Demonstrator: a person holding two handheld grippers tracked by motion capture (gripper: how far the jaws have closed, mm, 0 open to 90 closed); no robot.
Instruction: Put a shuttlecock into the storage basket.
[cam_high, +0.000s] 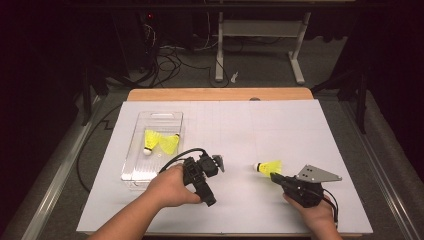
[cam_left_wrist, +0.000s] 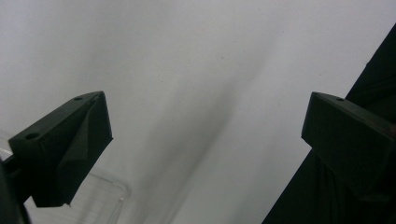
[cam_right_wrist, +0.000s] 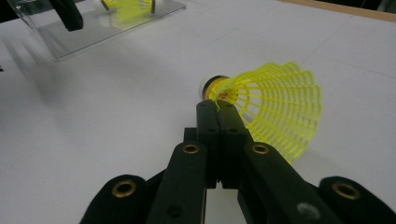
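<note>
A yellow shuttlecock (cam_high: 268, 166) (cam_right_wrist: 275, 105) with a white cork lies on its side on the white table, right of centre. My right gripper (cam_high: 274, 175) (cam_right_wrist: 217, 106) is shut on the skirt's edge close to the cork, its jaws pressed together. The left gripper (cam_high: 216, 182) (cam_left_wrist: 205, 126) sits in the middle of the table near the front, open, with only white table between its jaws. Two more yellow shuttlecocks (cam_high: 161, 141) (cam_right_wrist: 128, 5) lie in a clear plastic tray (cam_high: 134, 175) (cam_right_wrist: 107, 32) to the left.
The white sheet (cam_high: 280, 125) covers a wooden table whose far edge (cam_high: 220, 94) shows at the back. A corner of the tray (cam_left_wrist: 100, 200) lies just below the left gripper's jaw. Cables and a desk frame (cam_high: 260, 45) stand on the floor beyond.
</note>
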